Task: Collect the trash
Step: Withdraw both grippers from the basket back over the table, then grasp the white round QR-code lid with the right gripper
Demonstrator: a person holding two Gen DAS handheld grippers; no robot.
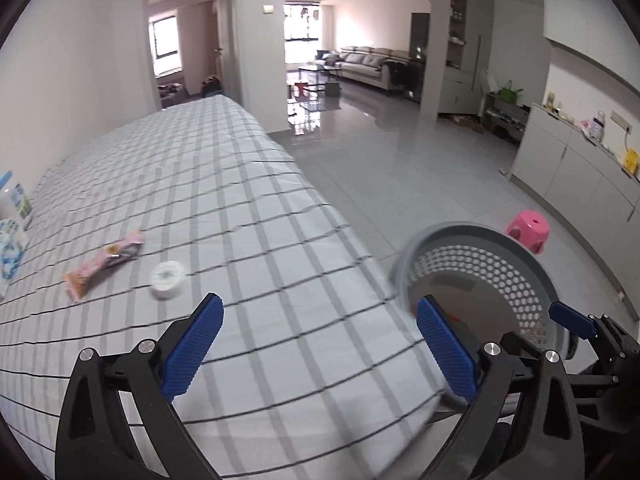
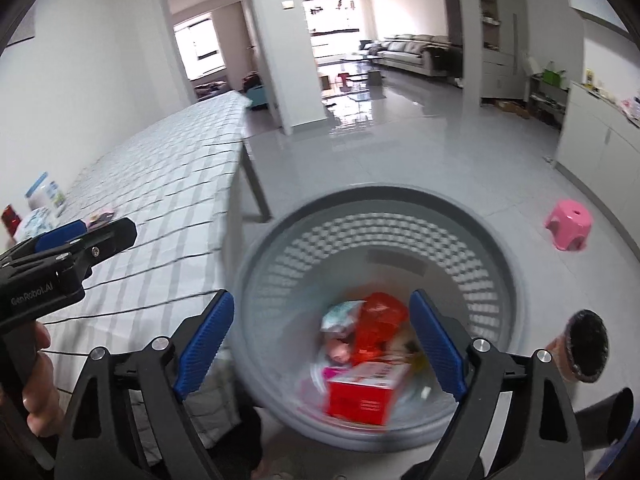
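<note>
I see a long table (image 1: 224,184) under a checked grey cloth running away from me along the left wall. It carries what trash remains, so I judge it the working surface for the left side.

Beside the table's near right corner a grey perforated bin (image 2: 508,276) stands on the tiled floor. It already contains a red carton (image 2: 366,394), an orange-red bag (image 2: 380,316) and pale wrappers, blurred in the right wrist view. I judge it is placed close to the edge so that each item needs only a short carry. A pink stool (image 2: 568,224) stands well apart on the floor.

The left gripper (image 1: 320,344) hovers over the near end of the cloth with its blue pads spread wide and nothing between them. The right gripper (image 2: 322,344) hangs above the bin mouth, likewise spread wide and empty; I read that position as suited to releasing items into the bin.

On the cloth ahead and left of the left gripper lie a pink snack wrapper (image 1: 106,262) and, just beside it, a small white round lid or cup (image 1: 168,278). Both are untouched and lie apart from the pads. At the far left edge stand a white bottle (image 1: 14,200) and a patterned pack (image 1: 10,252); I cannot tell whether they count as trash.

I judge collection partly complete.
</note>
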